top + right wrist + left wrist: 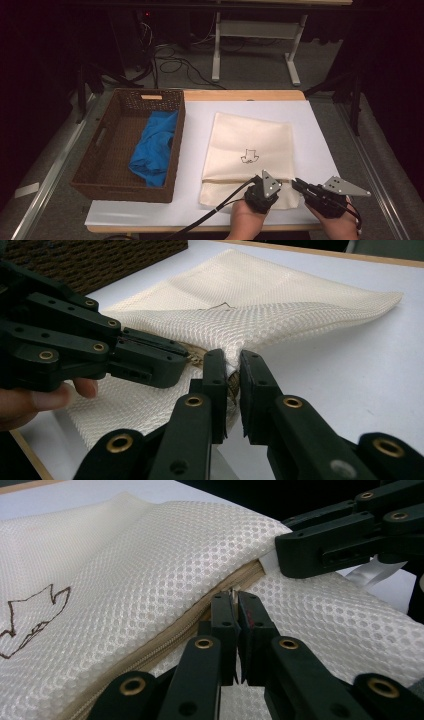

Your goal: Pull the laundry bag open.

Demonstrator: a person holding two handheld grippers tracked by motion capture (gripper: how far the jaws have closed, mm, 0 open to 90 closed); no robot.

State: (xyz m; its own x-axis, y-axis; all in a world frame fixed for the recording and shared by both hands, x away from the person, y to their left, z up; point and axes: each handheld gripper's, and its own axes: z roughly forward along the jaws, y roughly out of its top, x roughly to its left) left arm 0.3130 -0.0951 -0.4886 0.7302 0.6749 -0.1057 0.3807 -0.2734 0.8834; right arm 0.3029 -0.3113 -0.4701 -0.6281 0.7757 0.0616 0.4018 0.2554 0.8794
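the left gripper is pinched on the zipper pull, while the right gripper clamps the mesh bag at its near right corner. the zipper runs leftward from that anchored end along the bag's near edge, which lies on the white sheet right of the basket.

The wicker basket walls off the table's left side, with a blue cloth lying inside. The mesh bag covers the middle. White table surface right of the bag lies open, as does the strip beyond it.
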